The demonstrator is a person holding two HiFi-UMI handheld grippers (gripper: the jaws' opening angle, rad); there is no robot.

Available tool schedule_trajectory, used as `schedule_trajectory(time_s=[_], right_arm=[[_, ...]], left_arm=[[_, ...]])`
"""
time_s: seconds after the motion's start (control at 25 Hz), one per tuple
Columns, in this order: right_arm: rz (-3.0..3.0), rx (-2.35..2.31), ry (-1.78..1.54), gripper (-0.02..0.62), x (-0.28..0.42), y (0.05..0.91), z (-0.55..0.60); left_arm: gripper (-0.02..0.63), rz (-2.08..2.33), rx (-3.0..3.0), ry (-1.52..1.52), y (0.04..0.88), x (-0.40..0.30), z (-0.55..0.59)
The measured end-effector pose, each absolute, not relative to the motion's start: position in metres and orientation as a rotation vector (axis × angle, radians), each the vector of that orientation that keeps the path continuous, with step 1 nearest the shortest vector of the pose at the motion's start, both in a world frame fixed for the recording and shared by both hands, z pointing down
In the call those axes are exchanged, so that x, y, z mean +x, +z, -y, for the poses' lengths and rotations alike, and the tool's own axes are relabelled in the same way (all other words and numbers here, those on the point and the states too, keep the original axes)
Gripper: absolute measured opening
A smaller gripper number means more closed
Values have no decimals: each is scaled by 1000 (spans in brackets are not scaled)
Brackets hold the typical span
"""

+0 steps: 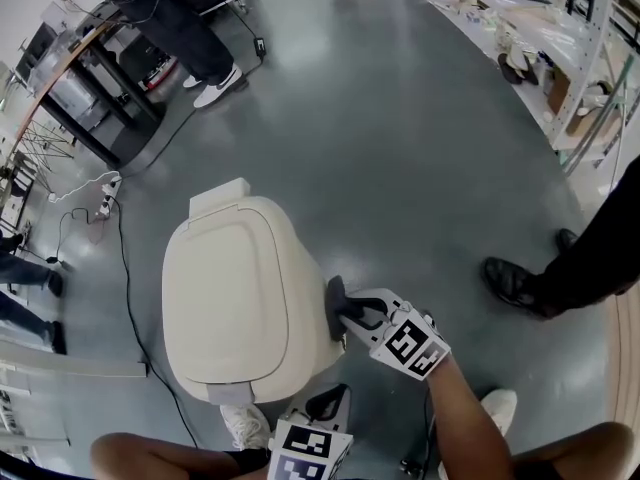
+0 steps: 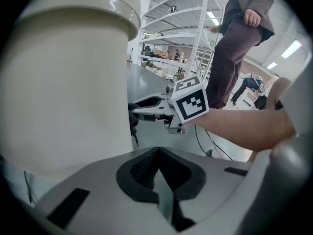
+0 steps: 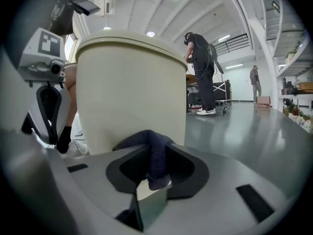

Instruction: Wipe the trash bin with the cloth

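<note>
Cloth (image 3: 155,153) is pinched in the right gripper (image 1: 342,308), pressed against the side of the trash bin (image 1: 240,288) straight ahead; left gripper (image 2: 157,175) fingers closed, empty.

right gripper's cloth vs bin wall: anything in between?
Nothing visible. The right gripper is shut on the cloth, which looks pressed against the bin side wall. The left gripper is shut and empty, off to one side by the bin, out of the path.

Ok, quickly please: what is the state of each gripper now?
Left gripper: tongs closed, holding nothing.
Right gripper: tongs closed on the dark cloth.
</note>
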State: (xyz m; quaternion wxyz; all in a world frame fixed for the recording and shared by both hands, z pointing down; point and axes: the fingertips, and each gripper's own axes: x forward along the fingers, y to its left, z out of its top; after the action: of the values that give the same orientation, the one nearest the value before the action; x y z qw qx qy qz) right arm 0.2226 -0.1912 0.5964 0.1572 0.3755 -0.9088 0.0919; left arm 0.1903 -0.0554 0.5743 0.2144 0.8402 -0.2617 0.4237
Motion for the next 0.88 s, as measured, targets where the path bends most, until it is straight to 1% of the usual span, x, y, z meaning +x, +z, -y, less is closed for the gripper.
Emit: schedule_trajectory(time_s=[0.64, 0.88], right_arm=[[2481, 1030, 359, 94, 219, 667, 199], [2449, 1018, 363, 94, 223, 666, 202]], left_arm=[[0, 695, 2307, 1201, 584, 193, 54], [0, 683, 2307, 1213, 586, 195, 55]])
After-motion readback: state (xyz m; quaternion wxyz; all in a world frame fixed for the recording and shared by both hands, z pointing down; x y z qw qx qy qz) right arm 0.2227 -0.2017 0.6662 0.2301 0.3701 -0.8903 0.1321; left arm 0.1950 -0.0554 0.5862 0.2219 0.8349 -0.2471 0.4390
